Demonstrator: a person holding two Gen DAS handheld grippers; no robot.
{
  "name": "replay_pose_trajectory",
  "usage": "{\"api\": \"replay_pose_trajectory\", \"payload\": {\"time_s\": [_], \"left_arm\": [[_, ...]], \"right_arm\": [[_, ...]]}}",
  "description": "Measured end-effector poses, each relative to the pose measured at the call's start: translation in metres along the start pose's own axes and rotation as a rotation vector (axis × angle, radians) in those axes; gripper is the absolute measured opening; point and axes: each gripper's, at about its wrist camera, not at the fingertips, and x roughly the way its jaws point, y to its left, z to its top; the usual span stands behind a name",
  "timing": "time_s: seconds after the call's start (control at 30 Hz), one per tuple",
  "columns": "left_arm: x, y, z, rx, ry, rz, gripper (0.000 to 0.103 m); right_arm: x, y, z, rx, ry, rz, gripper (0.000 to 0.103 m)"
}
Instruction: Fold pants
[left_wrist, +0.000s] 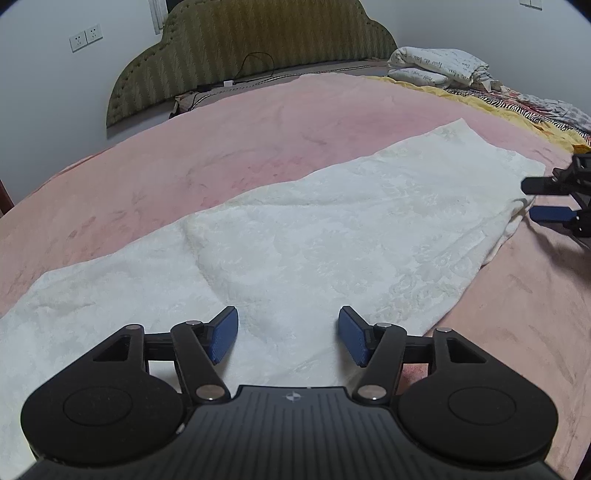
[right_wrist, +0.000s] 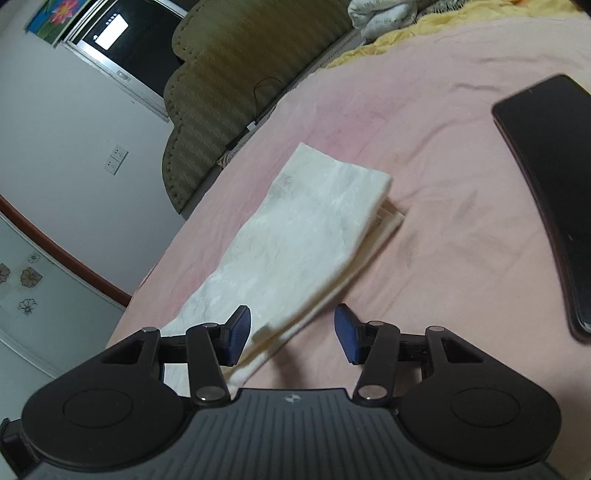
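Pink bed sheet, green headboard behind | white pants lie flat, lengthwise along the bed | left gripper low over pants, jaws spread, cloth beneath the gap, untouched | right gripper tilted, jaws spread, left finger over pants' edge | phone at right

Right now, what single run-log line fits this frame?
left gripper: open above white pants | right gripper: open at pants' edge | pants: lengthwise-folded, flat on pink bedspread | phone: beside
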Motion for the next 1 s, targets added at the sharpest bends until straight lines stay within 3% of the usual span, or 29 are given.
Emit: {"api": "replay_pose_trajectory", "payload": {"time_s": [0.3, 0.33, 0.43, 0.53, 0.63, 0.8, 1.0], "left_arm": [[0.002, 0.002, 0.001, -0.024, 0.007, 0.008, 0.069], [0.002, 0.004, 0.002, -0.037, 0.007, 0.006, 0.069], [-0.002, 0.005, 0.003, -0.038, -0.026, 0.009, 0.069], [-0.012, 0.008, 0.007, -0.058, -0.087, 0.026, 0.069], [-0.014, 0.025, 0.016, -0.157, -0.100, -0.008, 0.069], [0.000, 0.061, 0.029, -0.422, -0.035, -0.163, 0.069], [0.039, 0.094, 0.022, -0.866, 0.090, -0.585, 0.072]], "right_arm": [[0.026, -0.016, 0.030, 0.094, -0.123, -0.034, 0.049], [0.028, -0.016, 0.033, 0.086, -0.130, -0.040, 0.046], [0.036, -0.017, 0.039, 0.072, -0.139, -0.066, 0.022], [0.039, -0.018, 0.039, 0.048, -0.147, -0.053, 0.019], [0.031, 0.007, 0.035, -0.126, -0.178, -0.088, 0.018], [0.024, 0.088, 0.008, -0.571, -0.219, -0.097, 0.017], [0.036, 0.148, -0.054, -0.883, -0.142, -0.023, 0.017]]}}
